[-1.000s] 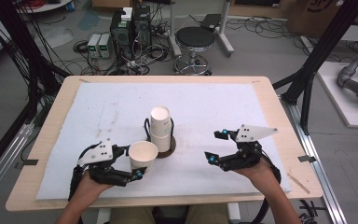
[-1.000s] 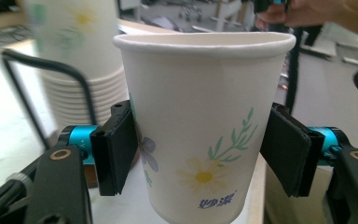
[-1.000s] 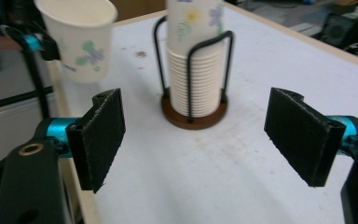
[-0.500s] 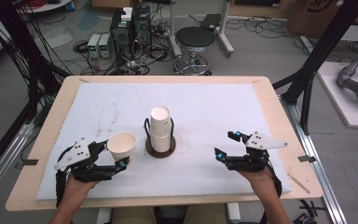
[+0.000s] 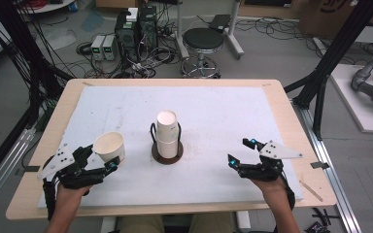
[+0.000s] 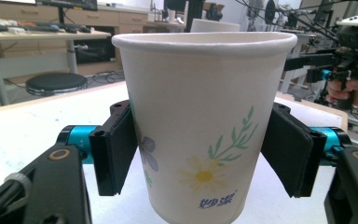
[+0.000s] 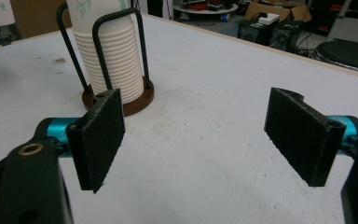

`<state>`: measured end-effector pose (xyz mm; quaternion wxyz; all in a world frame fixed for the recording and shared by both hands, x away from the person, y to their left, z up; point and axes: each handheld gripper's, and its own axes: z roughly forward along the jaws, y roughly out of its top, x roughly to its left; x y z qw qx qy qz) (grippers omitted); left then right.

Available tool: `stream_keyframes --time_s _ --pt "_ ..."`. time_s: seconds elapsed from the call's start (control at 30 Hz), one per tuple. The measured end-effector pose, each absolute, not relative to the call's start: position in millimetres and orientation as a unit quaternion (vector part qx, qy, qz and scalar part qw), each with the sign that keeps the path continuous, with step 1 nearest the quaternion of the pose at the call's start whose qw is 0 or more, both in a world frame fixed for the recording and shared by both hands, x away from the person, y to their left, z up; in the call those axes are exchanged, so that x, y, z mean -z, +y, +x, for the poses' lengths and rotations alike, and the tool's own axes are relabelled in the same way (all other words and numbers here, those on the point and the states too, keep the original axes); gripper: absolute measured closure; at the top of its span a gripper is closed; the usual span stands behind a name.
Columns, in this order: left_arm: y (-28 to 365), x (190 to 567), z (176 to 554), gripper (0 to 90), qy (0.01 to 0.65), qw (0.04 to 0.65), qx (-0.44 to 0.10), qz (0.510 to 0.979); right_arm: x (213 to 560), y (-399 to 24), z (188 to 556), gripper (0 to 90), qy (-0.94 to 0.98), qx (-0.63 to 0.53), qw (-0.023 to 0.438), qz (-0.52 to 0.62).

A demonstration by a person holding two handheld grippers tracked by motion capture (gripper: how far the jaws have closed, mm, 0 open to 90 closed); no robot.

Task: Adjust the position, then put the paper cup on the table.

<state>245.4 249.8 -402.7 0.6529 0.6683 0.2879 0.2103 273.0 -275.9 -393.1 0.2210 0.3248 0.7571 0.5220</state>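
Note:
A white paper cup (image 5: 110, 144) with a flower print stands upright between the jaws of my left gripper (image 5: 104, 158), over the left part of the white mat. In the left gripper view both black pads press on the sides of the cup (image 6: 205, 116), so the left gripper (image 6: 200, 158) is shut on it. A stack of paper cups (image 5: 166, 133) sits in a black wire holder on a brown round base (image 5: 167, 155) at the mat's middle. My right gripper (image 5: 239, 151) is low over the mat's right side, open and holding nothing. From the right gripper (image 7: 200, 140) the stack (image 7: 105, 60) lies ahead on the left.
The white mat (image 5: 213, 111) covers most of the wooden table (image 5: 281, 97). A black stool (image 5: 202, 41), electronics boxes and cables stand on the floor beyond the far edge. In the left gripper view a hand holds the other gripper (image 6: 349, 60) at the right.
My left gripper has carried the cup to the left, away from the stack. My right gripper has sunk toward the mat and shifted slightly to the right.

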Motion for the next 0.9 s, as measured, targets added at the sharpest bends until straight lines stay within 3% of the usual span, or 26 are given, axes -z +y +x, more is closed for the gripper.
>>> stream_keyframes --time_s 0.53,0.9 --pt "258 405 247 30.4 0.300 0.654 -0.225 0.657 393 -275 270 20.5 0.758 -0.521 0.225 0.321" --pt "267 409 270 30.6 0.302 0.655 -0.246 0.647 393 -278 270 20.5 0.759 -0.522 0.226 0.317"
